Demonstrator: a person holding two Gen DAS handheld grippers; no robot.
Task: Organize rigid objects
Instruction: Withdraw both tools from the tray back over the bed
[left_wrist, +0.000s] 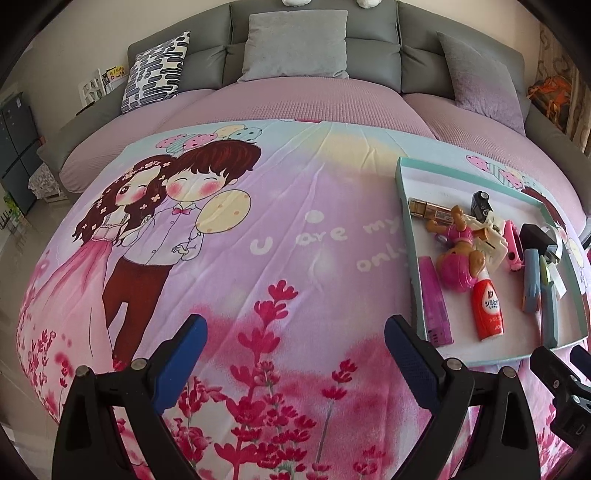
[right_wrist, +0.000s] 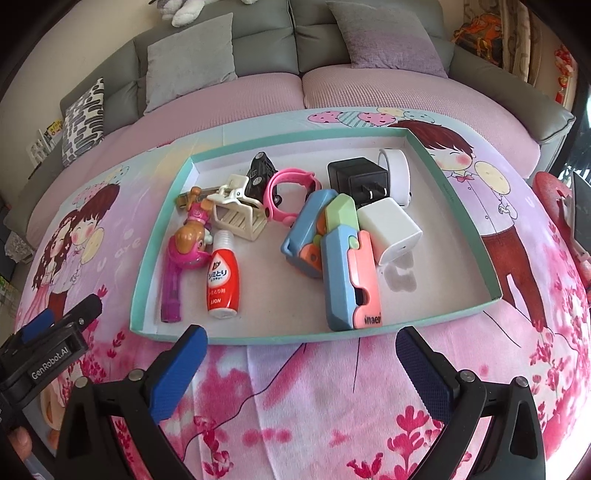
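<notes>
Several small rigid objects lie together in a shallow teal-rimmed tray with a pale floor, resting on a cartoon-printed blanket spread over a bed. Within the tray, as the right wrist view shows it, a red bottle with a white cap lies at about 8 o'clock, just beside a purple stick-shaped item near the tray's 9 o'clock wall. A toy dog figure in pink lies above the bottle, touching a cream plastic clip. A small black toy car sits toward 11 o'clock, next to a pink looped band. At centre, a blue and pink folding piece lies lengthwise toward 6 o'clock, touching a second blue piece and a pale green piece. A white cube charger leans against them at about 3 o'clock, with a black plug adapter and a white round object behind it toward 1 o'clock. The right gripper hangs over the blanket just short of the tray's near rim, fingers wide apart and holding nothing. The left gripper hangs over bare blanket at the tray's 9 o'clock side, fingers likewise spread and empty; its body also appears at the left edge of the right wrist view. Grey cushions and a patterned pillow line the headboard at 12 o'clock.
</notes>
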